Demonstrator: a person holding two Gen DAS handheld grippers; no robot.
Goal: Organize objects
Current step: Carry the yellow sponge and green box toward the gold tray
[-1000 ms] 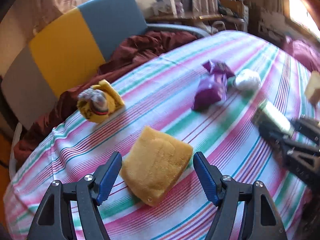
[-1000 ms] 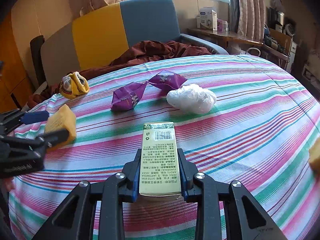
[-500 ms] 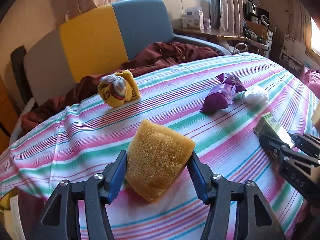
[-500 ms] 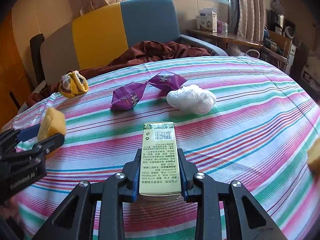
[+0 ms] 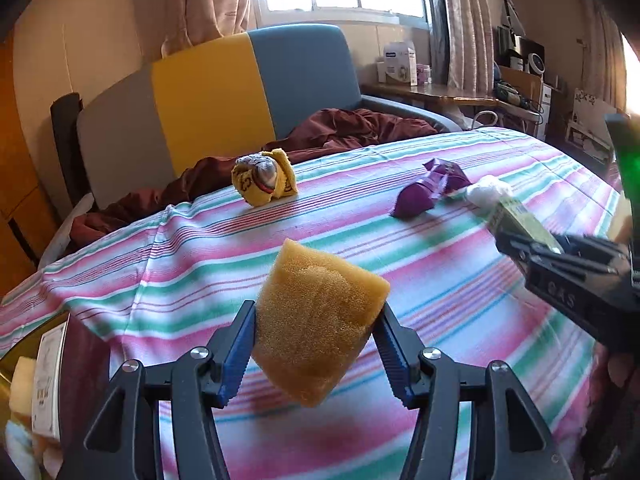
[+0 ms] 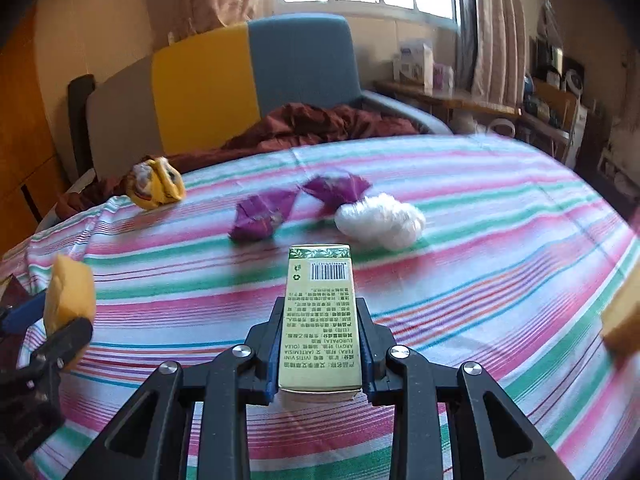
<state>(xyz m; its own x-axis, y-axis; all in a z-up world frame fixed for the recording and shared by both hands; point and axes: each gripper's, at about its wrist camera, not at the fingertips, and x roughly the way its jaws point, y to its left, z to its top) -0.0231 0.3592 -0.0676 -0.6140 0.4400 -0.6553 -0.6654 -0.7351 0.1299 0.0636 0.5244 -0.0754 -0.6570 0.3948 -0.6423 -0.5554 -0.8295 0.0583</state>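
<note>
My left gripper [image 5: 314,344] is shut on a yellow sponge [image 5: 318,320] and holds it above the near left edge of the striped table [image 5: 440,280]. My right gripper [image 6: 320,344] is shut on a pale green carton [image 6: 320,320] with a barcode, held above the table. The sponge also shows at the left of the right wrist view [image 6: 70,296]. The carton shows at the right of the left wrist view [image 5: 520,220]. On the table lie a yellow rolled sock [image 5: 264,180], two purple packets [image 6: 260,216] and a white crumpled bag [image 6: 380,220].
A grey, yellow and blue sofa [image 5: 208,96] with a dark red blanket [image 5: 352,128] stands behind the table. A container with packets [image 5: 32,392] sits low at the left, beside the table edge. Another yellow sponge [image 6: 624,316] lies at the right edge.
My left gripper closed on the sponge and lifted it back toward the table's left edge. My right gripper rose with the carton.
</note>
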